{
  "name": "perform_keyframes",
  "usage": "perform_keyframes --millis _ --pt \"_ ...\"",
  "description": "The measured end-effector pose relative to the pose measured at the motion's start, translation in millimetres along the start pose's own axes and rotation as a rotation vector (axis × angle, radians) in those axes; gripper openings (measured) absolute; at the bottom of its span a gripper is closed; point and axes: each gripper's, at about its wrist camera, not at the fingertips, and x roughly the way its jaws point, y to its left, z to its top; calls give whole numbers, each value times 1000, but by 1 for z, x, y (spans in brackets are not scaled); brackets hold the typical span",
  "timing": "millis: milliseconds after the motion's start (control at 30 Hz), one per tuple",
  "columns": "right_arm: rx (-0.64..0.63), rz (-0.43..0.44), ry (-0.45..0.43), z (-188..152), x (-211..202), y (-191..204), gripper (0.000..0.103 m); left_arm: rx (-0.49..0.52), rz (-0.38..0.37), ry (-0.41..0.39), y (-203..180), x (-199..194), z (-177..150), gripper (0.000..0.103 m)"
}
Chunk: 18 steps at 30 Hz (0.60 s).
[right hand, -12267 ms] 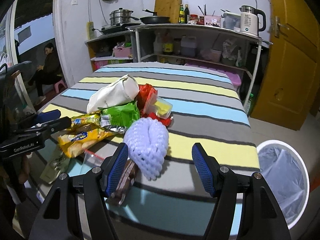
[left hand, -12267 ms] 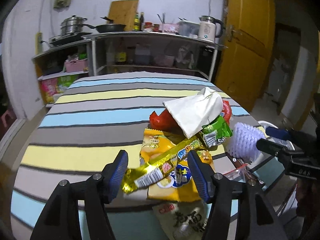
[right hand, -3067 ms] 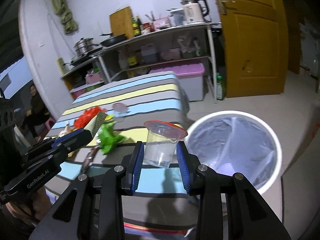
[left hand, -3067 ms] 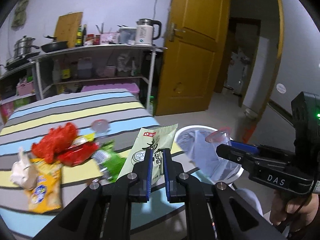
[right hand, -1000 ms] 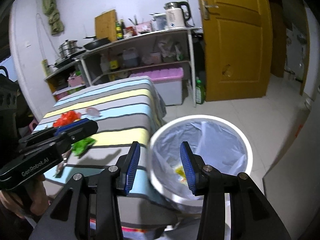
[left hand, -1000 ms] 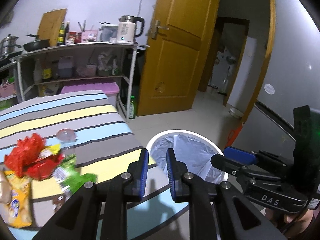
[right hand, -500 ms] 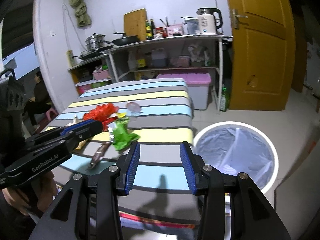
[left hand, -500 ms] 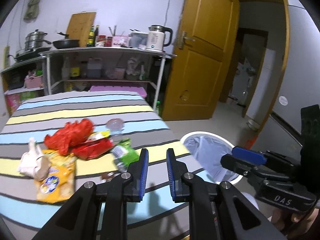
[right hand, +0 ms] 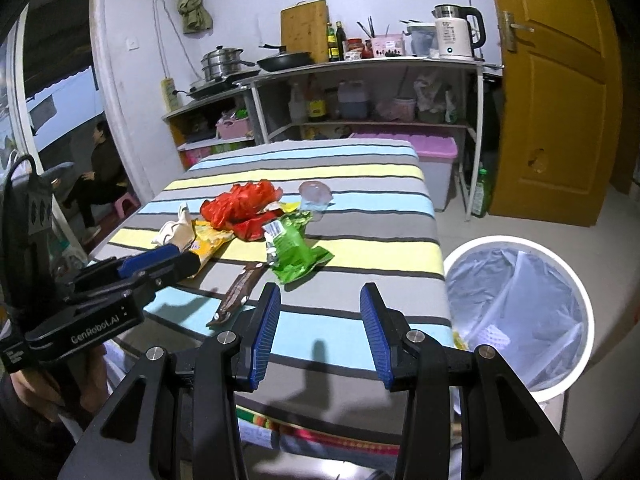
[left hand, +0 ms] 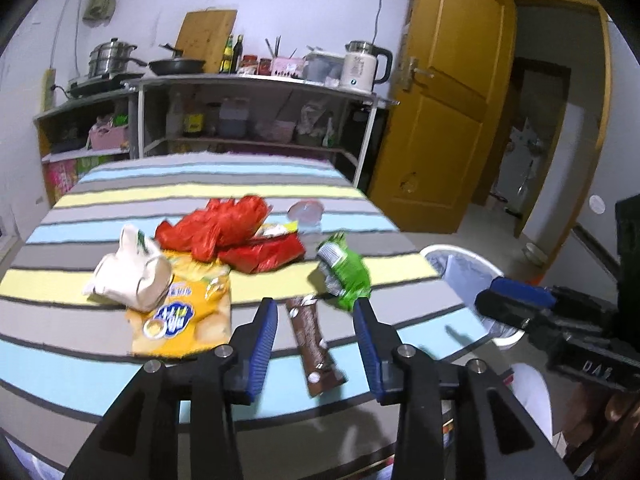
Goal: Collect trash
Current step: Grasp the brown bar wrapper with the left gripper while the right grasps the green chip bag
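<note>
My left gripper is open and empty, just above a brown wrapper near the table's front edge. My right gripper is open and empty over the table's near right part, short of a green packet. More trash lies on the striped table: a yellow chip bag, a white crumpled bag, red wrappers and a clear plastic cup. The white bin with a clear liner stands on the floor to the right.
A shelf unit with pots, bottles and a kettle stands behind the table. A yellow door is at the right. A person sits at the far left in the right wrist view.
Both grippers have swung back from the bin toward the table. The left jaws have opened wide over the brown wrapper. The right jaws have opened a little more.
</note>
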Motion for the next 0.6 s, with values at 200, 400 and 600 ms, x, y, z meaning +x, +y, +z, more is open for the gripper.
perform_keyframes --millis 200,400,600 --pt "-2 -1 19 -1 8 1 43 4 6 70 -2 20 -16 39" --pt "-11 -9 42 -2 16 0 43 -7 -3 113 -3 37 -22 39" --pt "-17 -7 53 0 24 0 43 14 35 149 -7 51 -26 39"
